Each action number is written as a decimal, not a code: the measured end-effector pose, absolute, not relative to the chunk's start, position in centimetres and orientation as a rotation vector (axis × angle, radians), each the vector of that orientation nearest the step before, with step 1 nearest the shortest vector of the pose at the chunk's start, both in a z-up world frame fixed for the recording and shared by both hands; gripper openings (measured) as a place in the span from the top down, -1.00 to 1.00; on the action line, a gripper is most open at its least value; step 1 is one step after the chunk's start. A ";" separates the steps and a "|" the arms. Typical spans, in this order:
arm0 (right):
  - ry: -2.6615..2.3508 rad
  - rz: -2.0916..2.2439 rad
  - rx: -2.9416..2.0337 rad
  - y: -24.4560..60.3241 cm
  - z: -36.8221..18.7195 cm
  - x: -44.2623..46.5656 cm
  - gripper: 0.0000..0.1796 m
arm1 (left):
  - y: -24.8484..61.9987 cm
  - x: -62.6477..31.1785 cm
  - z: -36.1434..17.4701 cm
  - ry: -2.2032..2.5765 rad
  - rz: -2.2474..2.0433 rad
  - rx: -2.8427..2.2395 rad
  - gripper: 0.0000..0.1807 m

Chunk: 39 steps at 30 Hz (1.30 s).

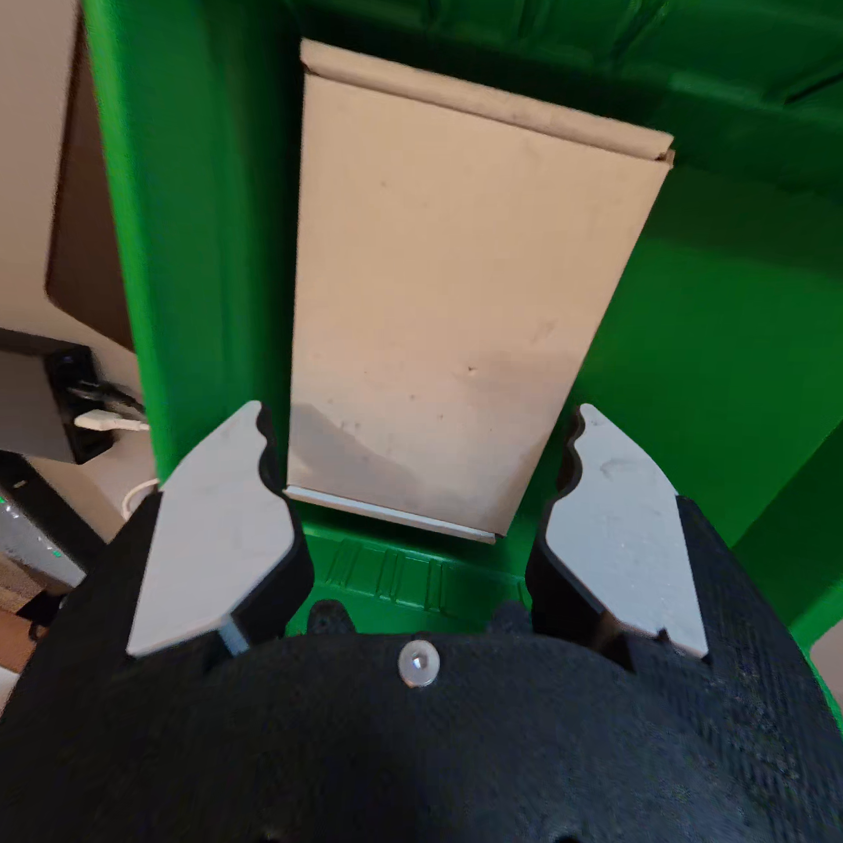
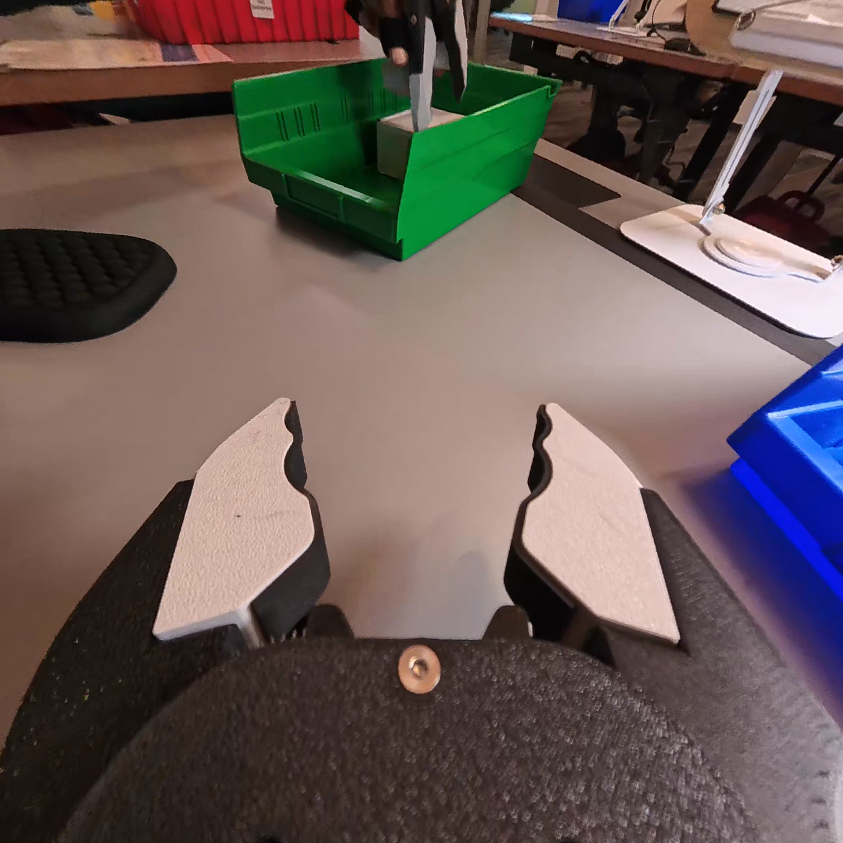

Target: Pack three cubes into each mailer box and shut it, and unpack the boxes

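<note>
A shut pale cardboard mailer box [image 1: 456, 292] lies in a green bin [image 1: 205, 228]. My left gripper [image 1: 422, 419] is open and points down into the bin, its fingers on either side of the box's near end, not closed on it. In the right wrist view the green bin [image 2: 470, 182] stands far ahead on the grey table [image 2: 410, 365], with the box [image 2: 394, 148] inside and the left gripper [image 2: 438, 100] reaching down over it. My right gripper [image 2: 417, 410] is open and empty, low over the bare table. No cubes show.
A blue bin [image 2: 798, 456] is at the right edge, near my right gripper. A black textured pad [image 2: 68, 283] lies at the left. A white stand with a flat base [image 2: 739, 264] is at the right. A red bin [image 2: 246, 18] sits on a far table. My right fingertips sit around 45 centimeters from my left ones.
</note>
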State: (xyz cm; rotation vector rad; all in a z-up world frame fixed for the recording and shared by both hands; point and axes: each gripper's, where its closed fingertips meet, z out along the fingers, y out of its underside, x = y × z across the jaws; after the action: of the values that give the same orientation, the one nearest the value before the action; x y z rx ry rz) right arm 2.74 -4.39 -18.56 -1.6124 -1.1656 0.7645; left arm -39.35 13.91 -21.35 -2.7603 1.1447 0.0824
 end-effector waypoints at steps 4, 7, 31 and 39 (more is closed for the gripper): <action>-1.187 0.774 -1.580 -5.2 -18.0 2.5 -0.08 | 13.2 -39.6 -22.9 1.227 0.091 -2.826 -0.36; -1.205 0.782 -1.563 -5.7 -17.9 2.3 -0.07 | 13.6 -40.0 -23.0 1.268 0.160 -2.811 -0.32; -1.208 0.720 -1.541 -6.1 -17.6 2.4 -0.07 | 9.2 -35.2 -12.8 1.251 0.300 -2.503 -0.29; -1.139 0.742 -1.456 -6.0 -16.6 2.1 -0.07 | 2.9 -25.1 -7.8 1.337 0.210 -2.324 -0.29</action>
State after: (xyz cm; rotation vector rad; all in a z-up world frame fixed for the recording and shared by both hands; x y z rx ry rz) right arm 2.09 -6.02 -16.59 -1.4565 -1.1392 0.7417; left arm -25.10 2.89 -7.76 -2.3244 1.3374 0.2097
